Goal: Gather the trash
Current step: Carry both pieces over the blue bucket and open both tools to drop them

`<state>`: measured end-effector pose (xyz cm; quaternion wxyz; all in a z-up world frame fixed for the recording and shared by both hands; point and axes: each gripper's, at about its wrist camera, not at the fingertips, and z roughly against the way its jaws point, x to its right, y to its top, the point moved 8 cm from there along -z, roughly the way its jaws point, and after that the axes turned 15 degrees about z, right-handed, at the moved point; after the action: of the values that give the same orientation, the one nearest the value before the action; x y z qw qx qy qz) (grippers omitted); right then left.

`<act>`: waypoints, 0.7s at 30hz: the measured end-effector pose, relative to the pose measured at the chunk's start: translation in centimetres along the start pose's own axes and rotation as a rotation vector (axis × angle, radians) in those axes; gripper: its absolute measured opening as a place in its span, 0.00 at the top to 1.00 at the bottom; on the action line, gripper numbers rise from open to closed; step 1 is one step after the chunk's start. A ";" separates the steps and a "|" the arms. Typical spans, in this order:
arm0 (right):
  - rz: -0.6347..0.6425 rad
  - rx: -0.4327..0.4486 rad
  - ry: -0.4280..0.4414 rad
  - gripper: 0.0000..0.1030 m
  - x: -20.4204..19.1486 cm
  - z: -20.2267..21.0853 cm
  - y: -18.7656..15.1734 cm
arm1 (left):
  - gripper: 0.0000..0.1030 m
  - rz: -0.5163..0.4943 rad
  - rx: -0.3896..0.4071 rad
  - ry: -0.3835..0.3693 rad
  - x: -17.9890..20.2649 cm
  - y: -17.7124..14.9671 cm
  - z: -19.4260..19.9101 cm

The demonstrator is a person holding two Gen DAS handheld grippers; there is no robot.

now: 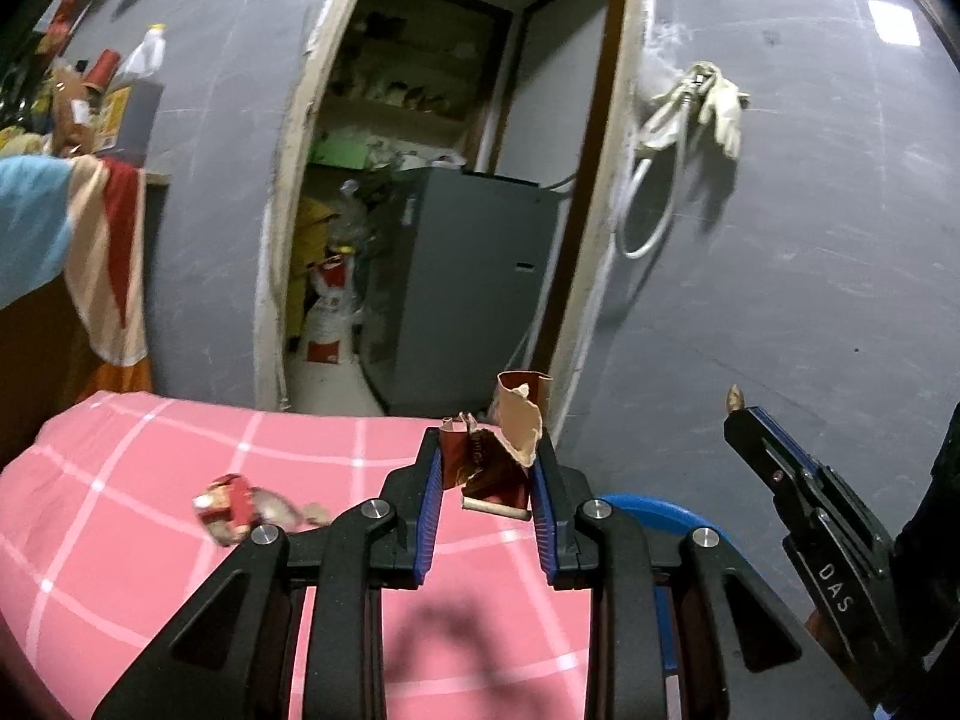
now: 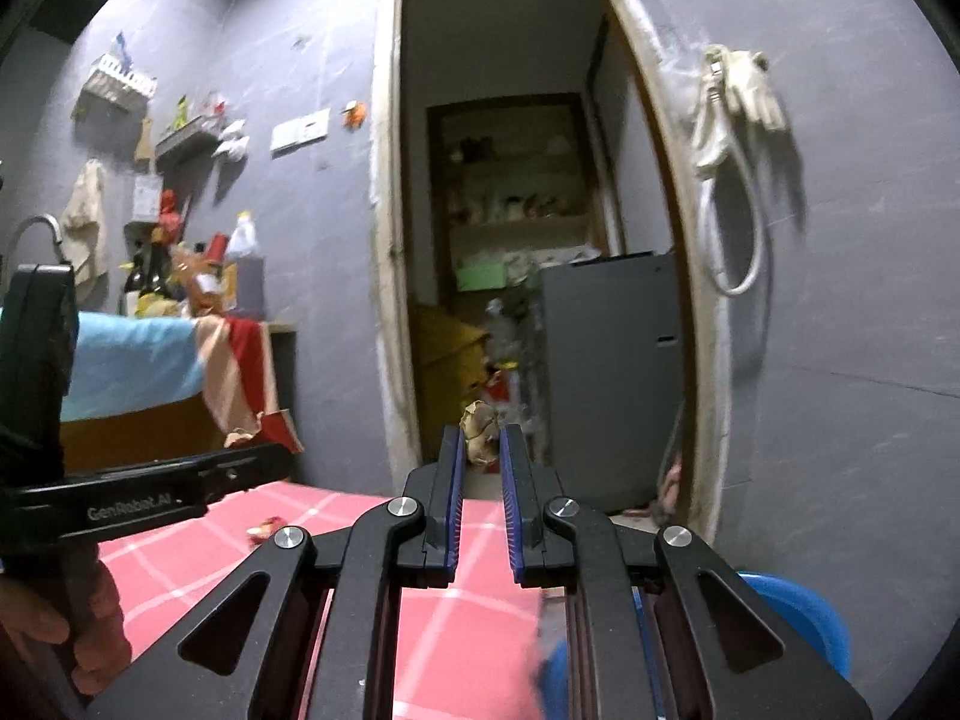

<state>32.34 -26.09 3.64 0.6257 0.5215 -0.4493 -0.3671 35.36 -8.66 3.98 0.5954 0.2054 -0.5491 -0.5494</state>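
1. While the left gripper (image 1: pixel 487 468) hangs over the pink checked bed (image 1: pixel 150 468), its jaws are clenched on a torn red-and-tan wrapper (image 1: pixel 498 456), which sticks up past the tips and out a little below them.
2. Between the jaws of the right gripper (image 2: pixel 482 450), standing close together, a small crumpled tan scrap (image 2: pixel 478 426) is pinched right at the tips.
3. Left of the left jaws and well apart from them, a crumpled red-and-white wrapper (image 1: pixel 231 507) lies on the bed; the right wrist view shows it too, small, low to the left of the right jaws.
4. Right of the left jaws, the right gripper comes in from the picture's edge with the scrap at its tip.
5. Below and right of both pairs of jaws, a blue basin (image 2: pixel 798 618) shows past the edge of the bed.
6. Beyond the jaws, a doorway (image 2: pixel 384 240) in the grey wall opens onto a cluttered store room with a grey appliance (image 2: pixel 612 372) inside.
7. Right of the doorway, pale gloves and a looped white cable (image 2: pixel 735 138) hang on the wall.
8. At the far left, a person's hand (image 2: pixel 60 636) grips the left gripper's handle.
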 end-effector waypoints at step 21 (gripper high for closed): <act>-0.073 -0.102 -0.210 0.90 9.5 2.8 -5.1 | 0.77 -0.087 -0.181 -0.103 9.6 -5.7 -7.1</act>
<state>32.90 -36.78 0.48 0.5872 0.4638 -0.4739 -0.4643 37.18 -21.43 1.08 0.5583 0.1459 -0.5176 -0.6318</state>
